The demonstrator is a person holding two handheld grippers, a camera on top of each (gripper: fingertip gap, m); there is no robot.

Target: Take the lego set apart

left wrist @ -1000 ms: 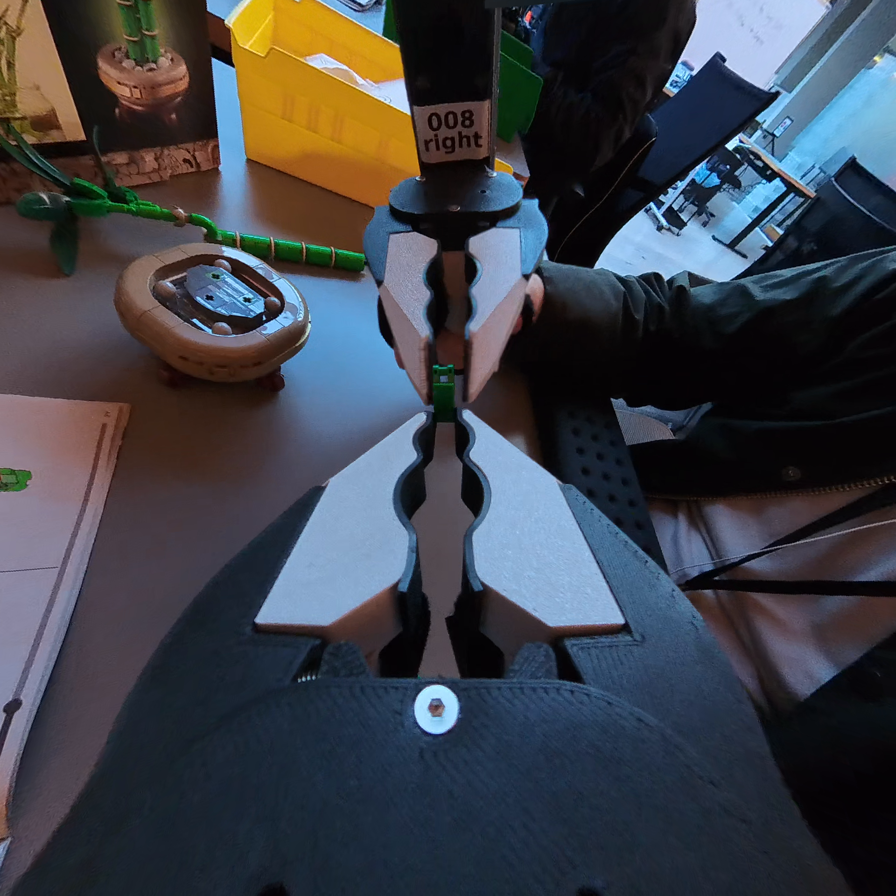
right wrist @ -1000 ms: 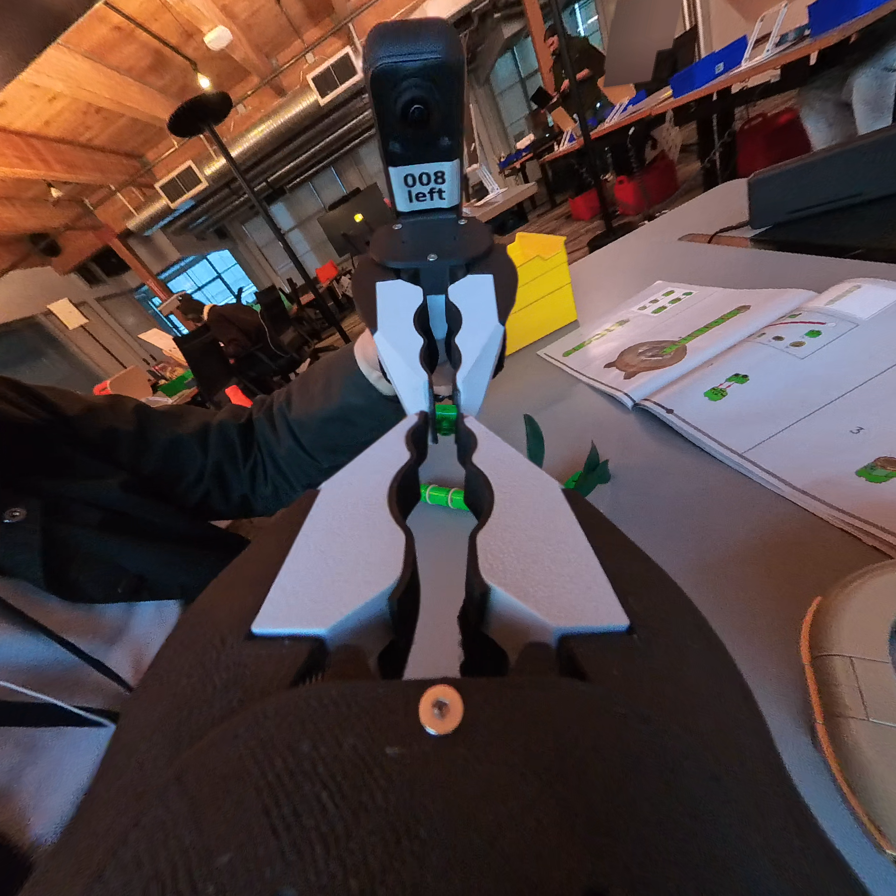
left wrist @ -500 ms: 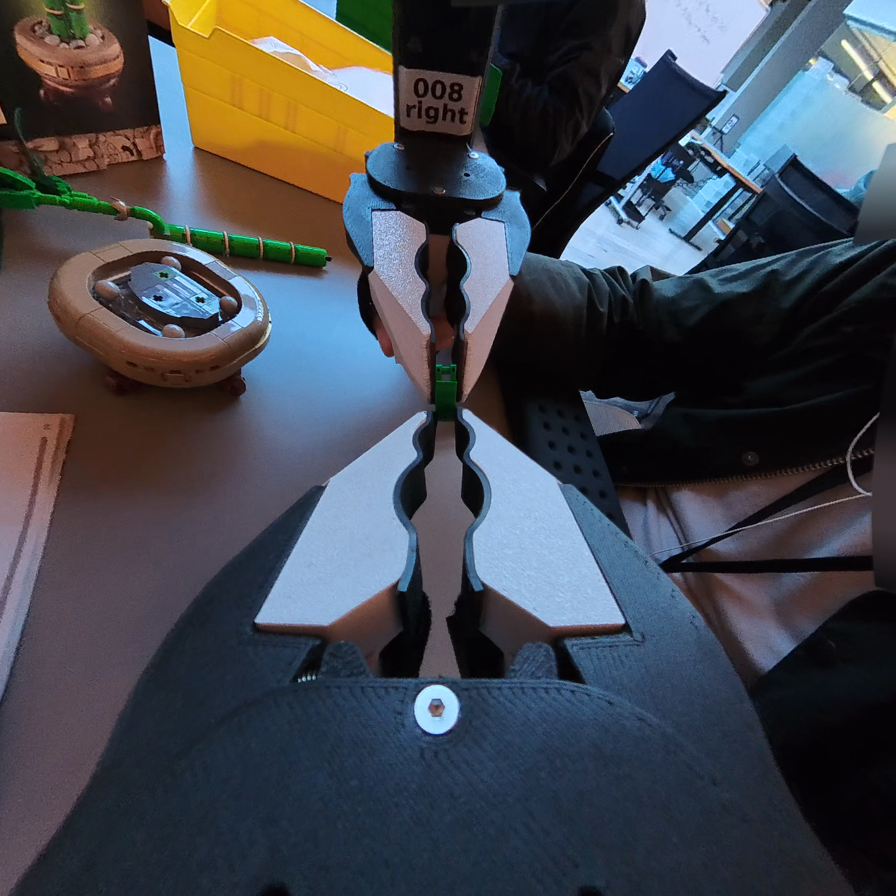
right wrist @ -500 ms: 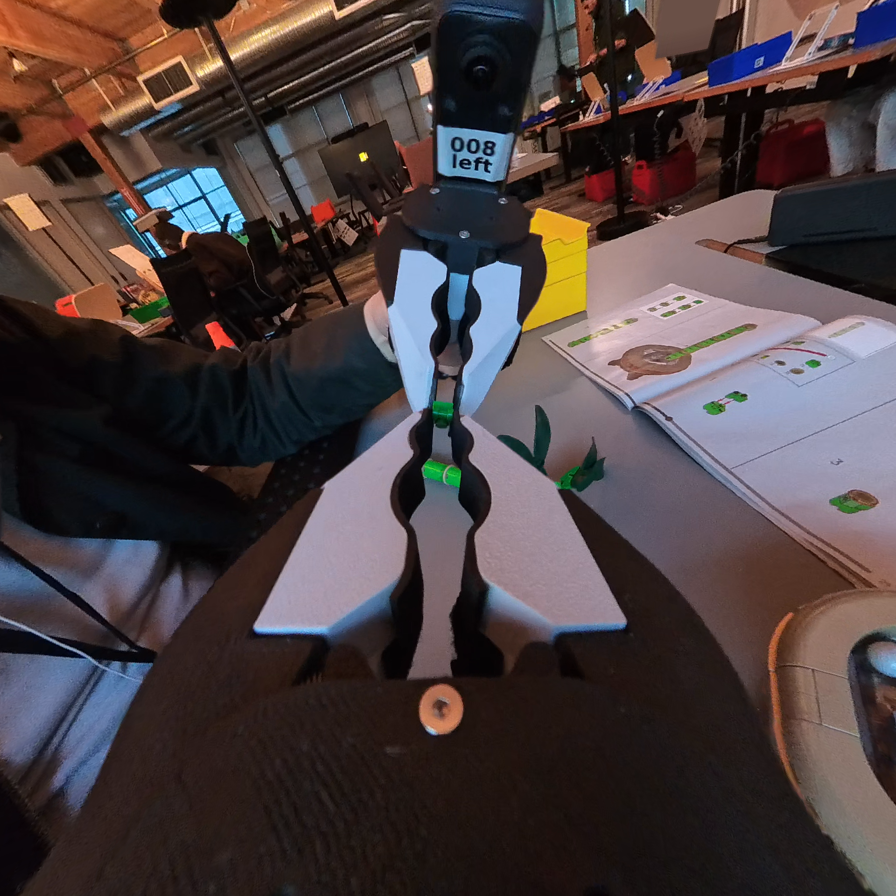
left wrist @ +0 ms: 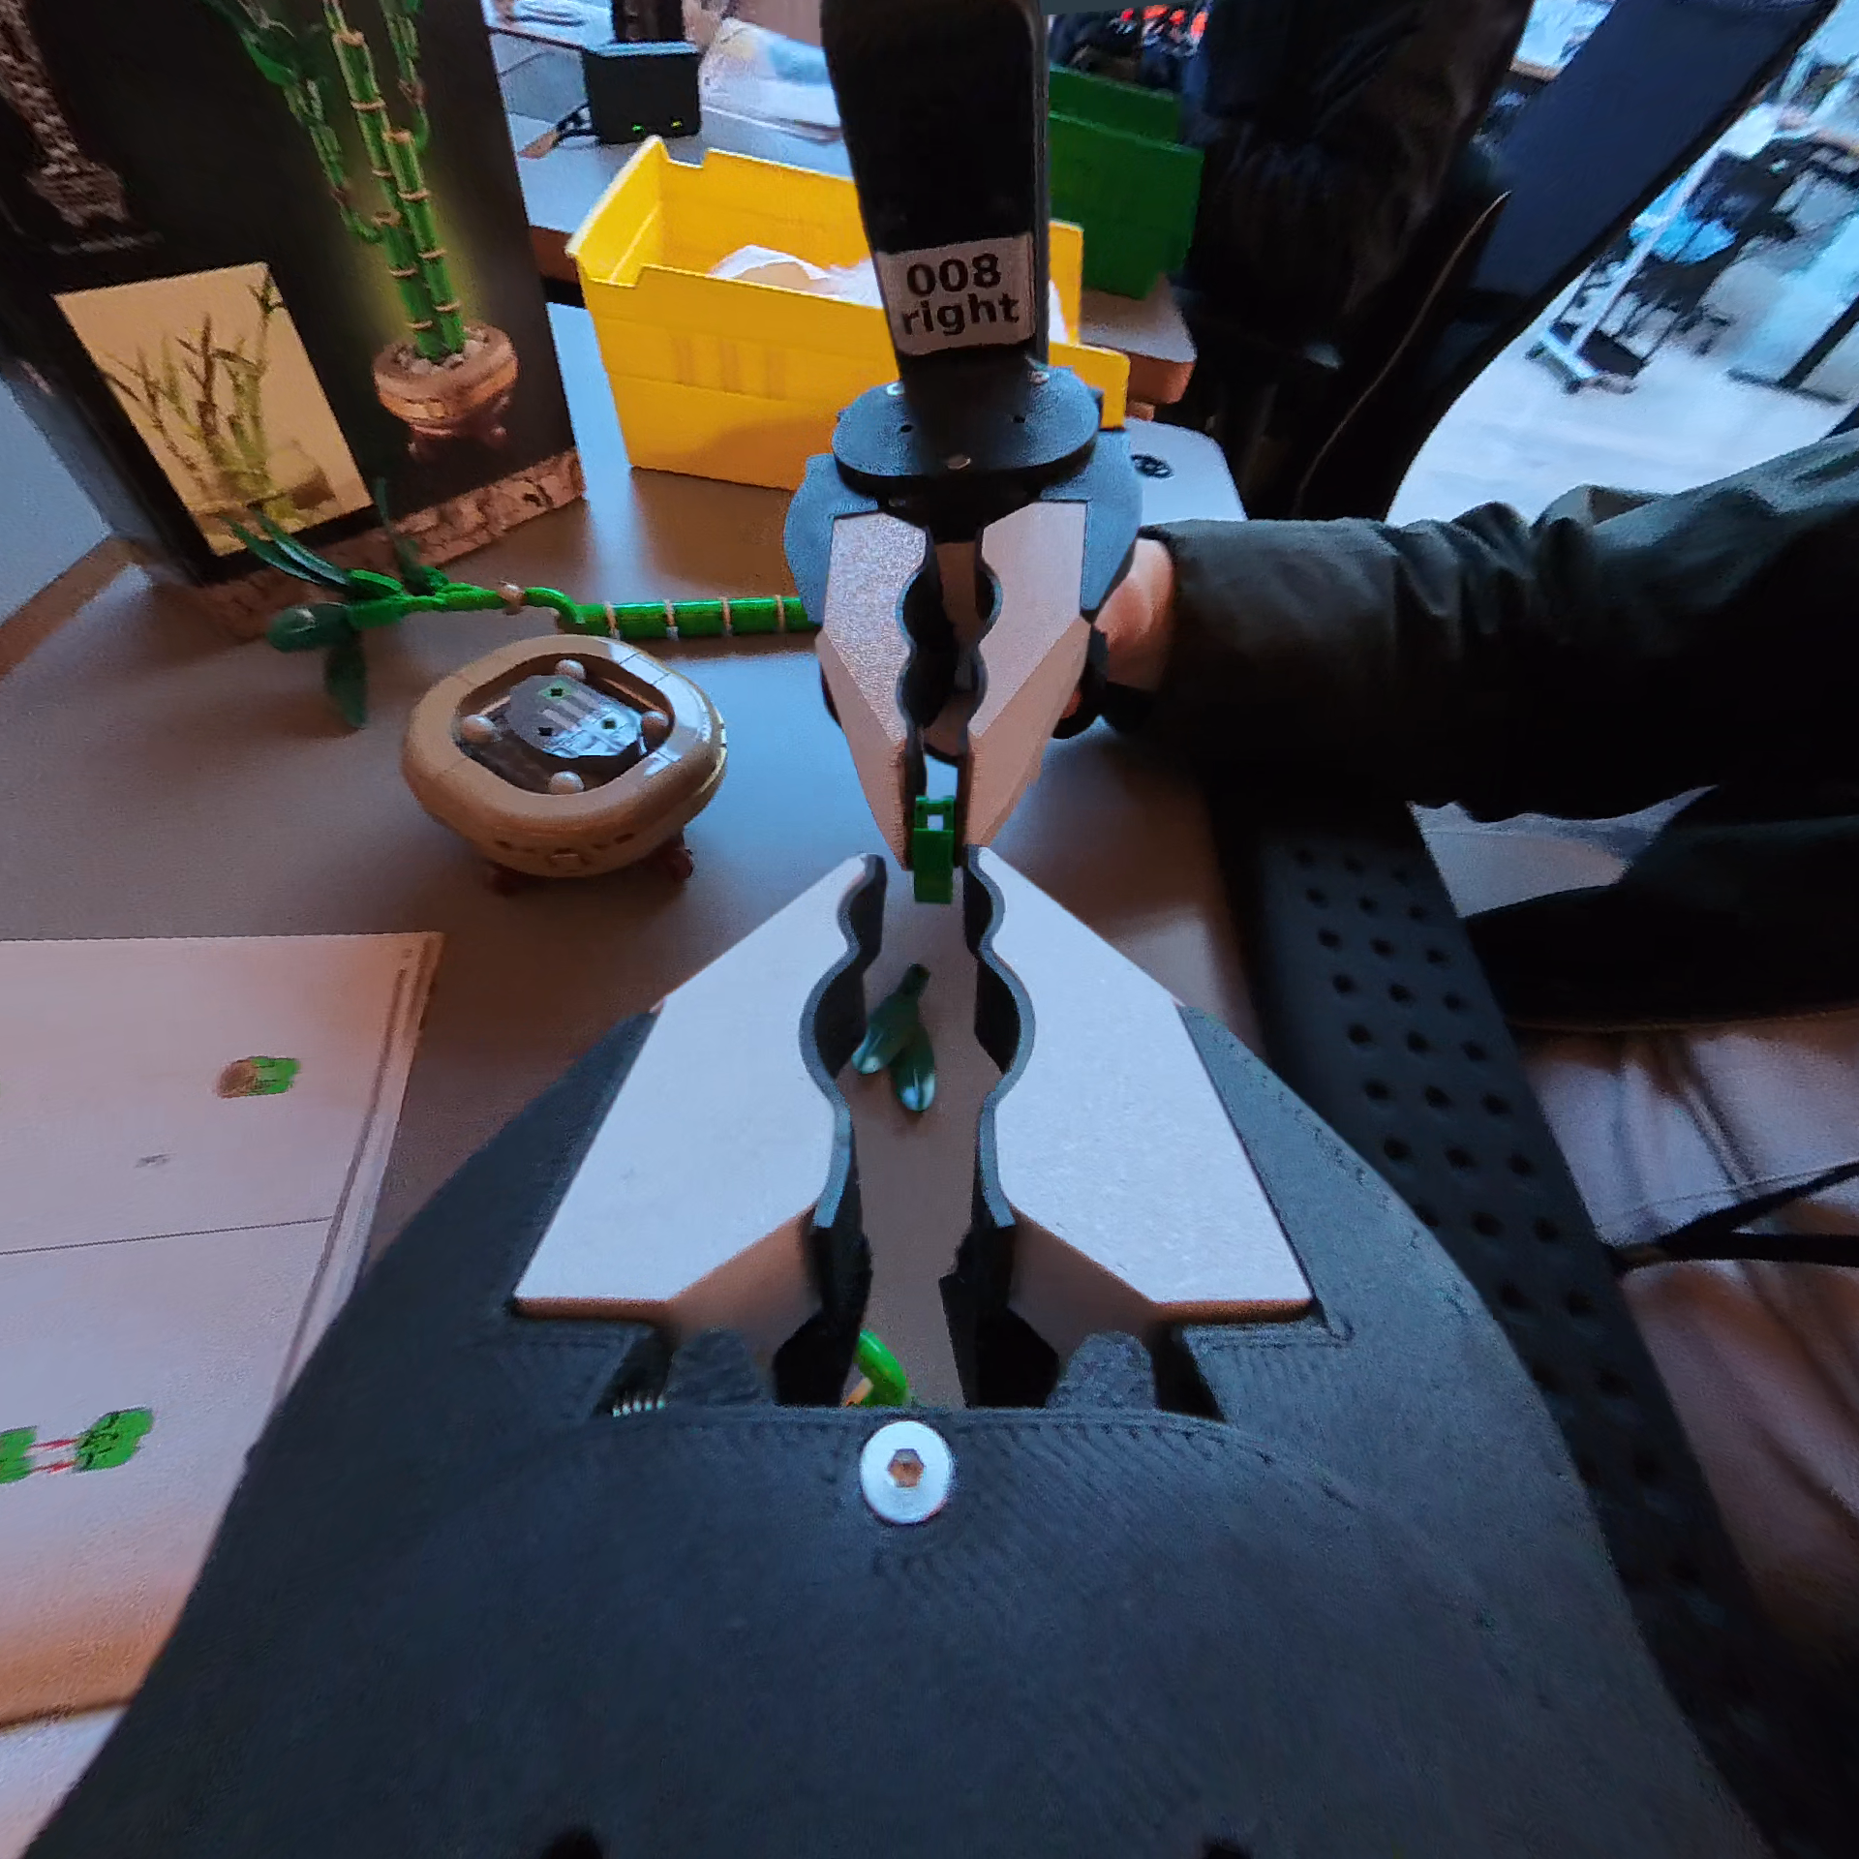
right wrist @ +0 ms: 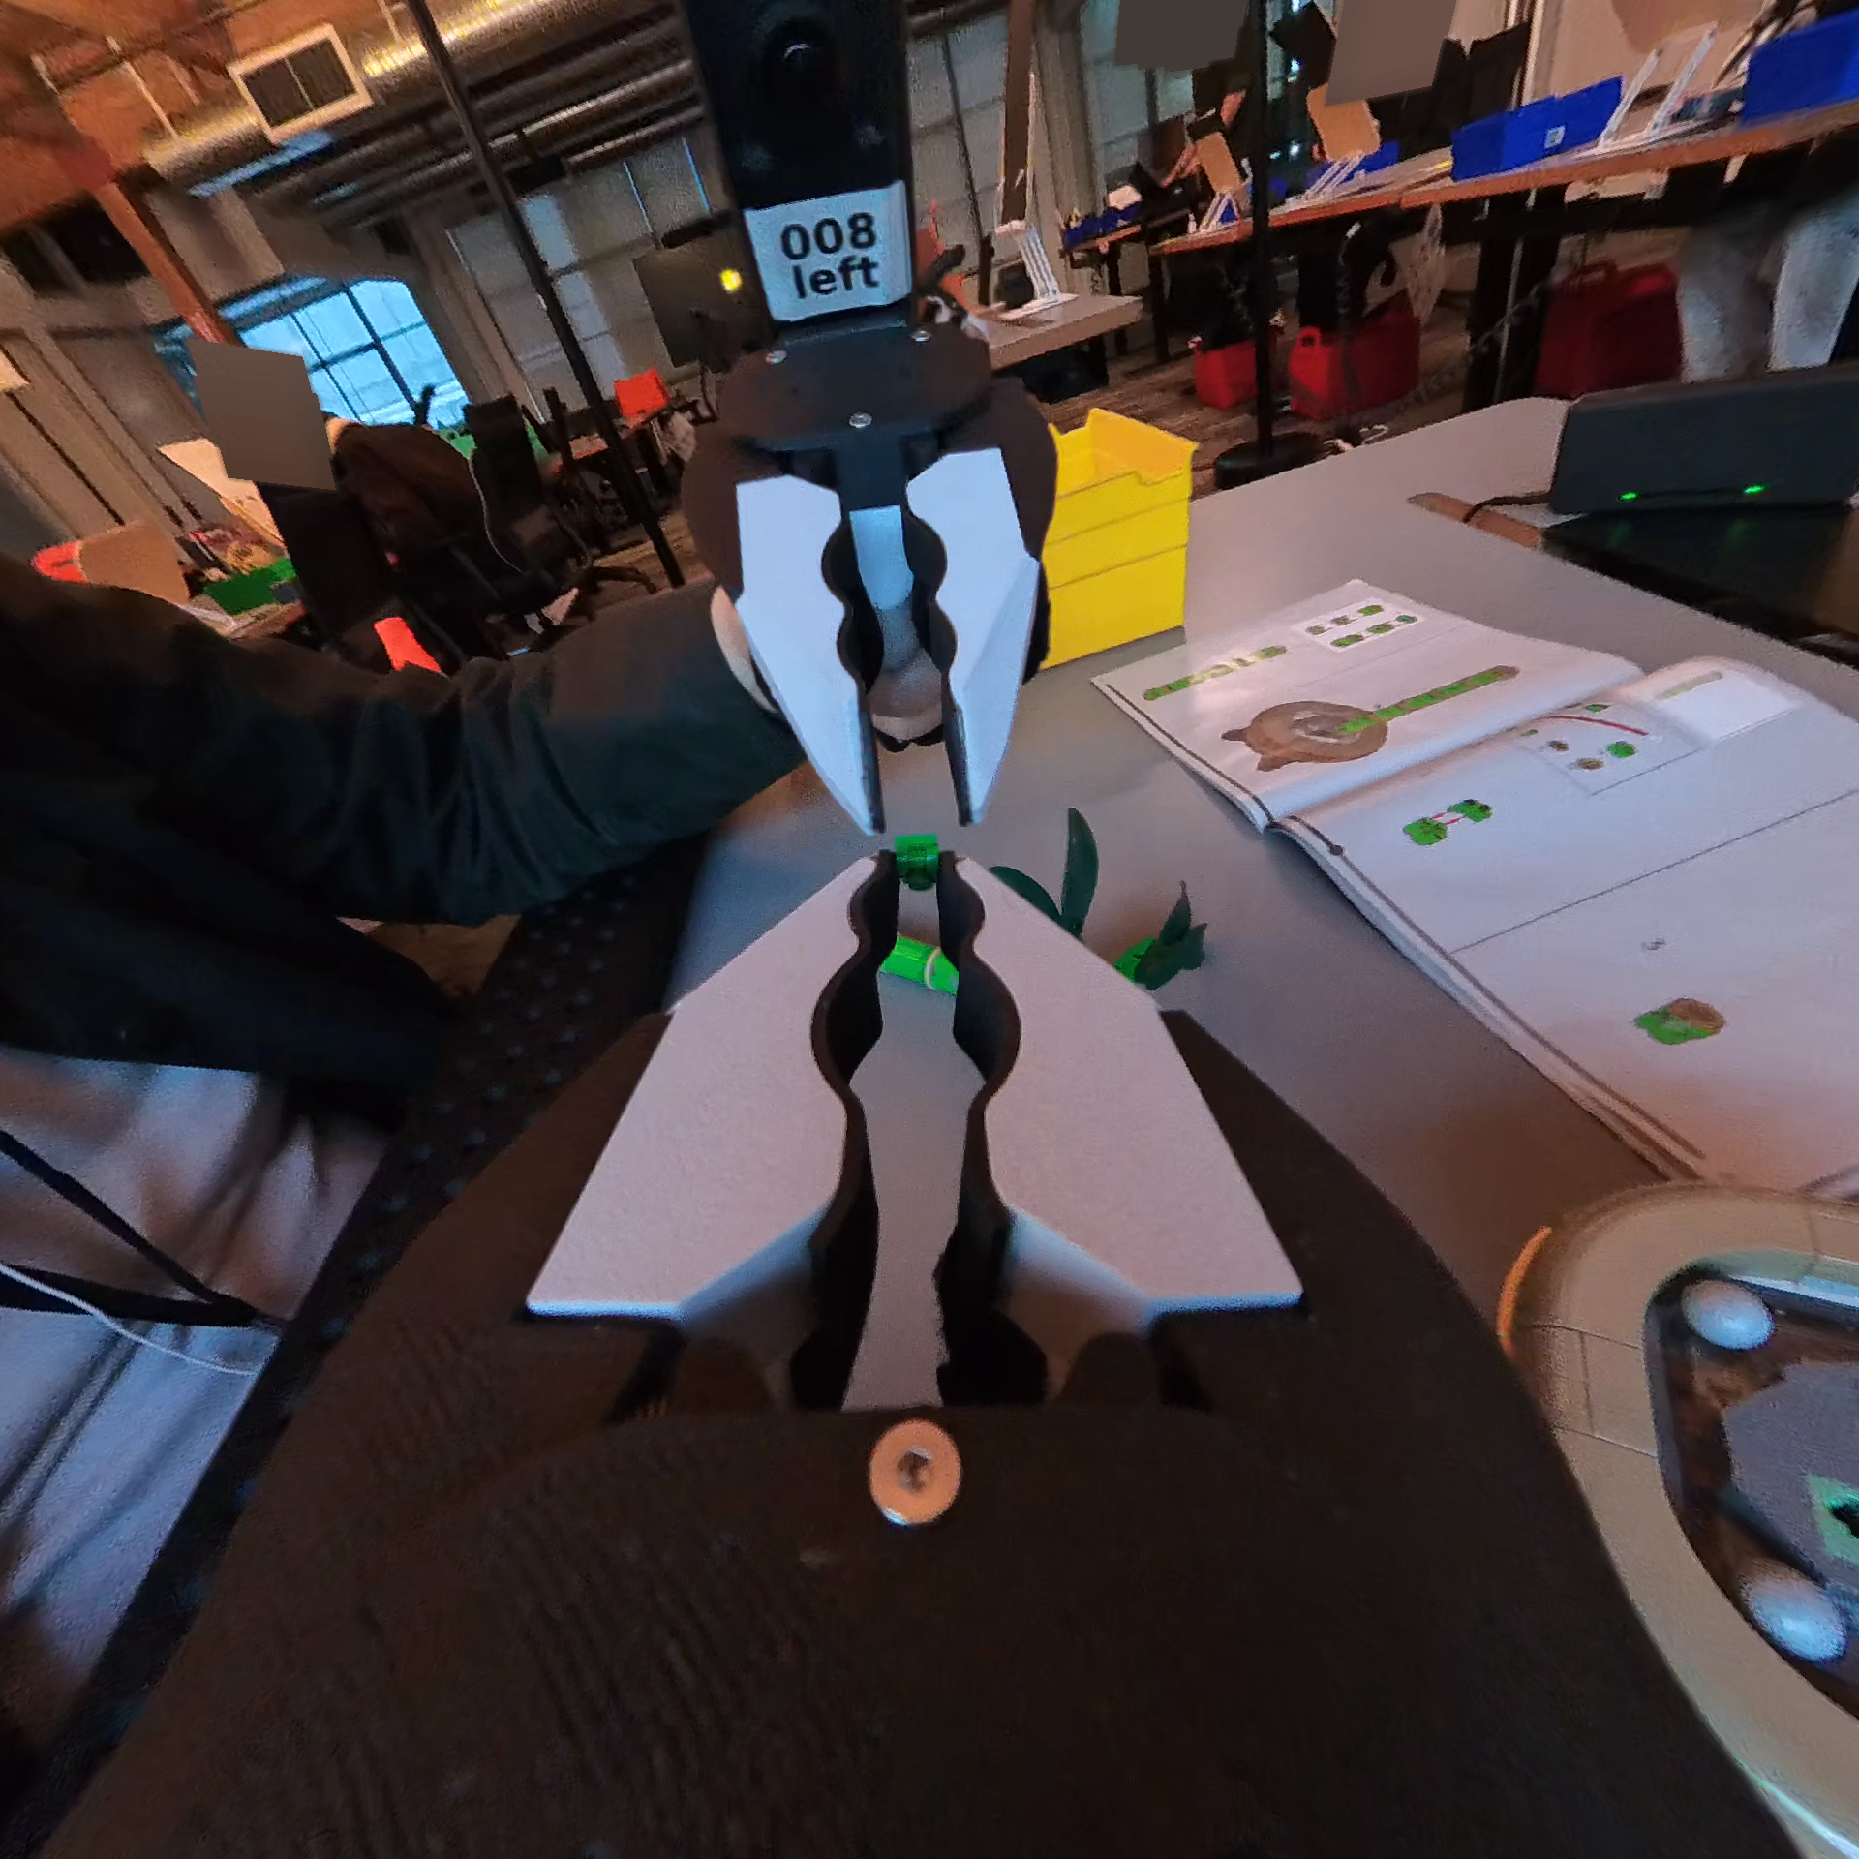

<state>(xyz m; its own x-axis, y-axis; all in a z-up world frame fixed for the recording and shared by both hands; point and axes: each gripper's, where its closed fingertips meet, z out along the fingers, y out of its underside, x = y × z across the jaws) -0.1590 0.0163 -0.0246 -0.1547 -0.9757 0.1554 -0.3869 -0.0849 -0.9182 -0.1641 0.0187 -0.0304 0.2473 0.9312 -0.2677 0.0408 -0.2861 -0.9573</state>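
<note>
Above the table edge, the right gripper [right wrist: 917, 873] is pinching a small green Lego piece [left wrist: 932, 843] at its fingertips, presenting it to the left gripper [left wrist: 923, 867], whose fingers are parted and gripping nothing. Dark green leaves [left wrist: 897, 1038] are lying below.

Yellow bin [left wrist: 765, 342], open booklet [right wrist: 1569, 805], perhaps charger [left wrist: 644, 91]

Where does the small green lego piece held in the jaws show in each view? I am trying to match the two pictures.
Left wrist view: the green lego piece sits at centre, clamped at the tips of the right gripper opposite.
Right wrist view: it sits at centre, just above that view's own jaws.
Shared landmark: the yellow bin behind the facing gripper.
</note>
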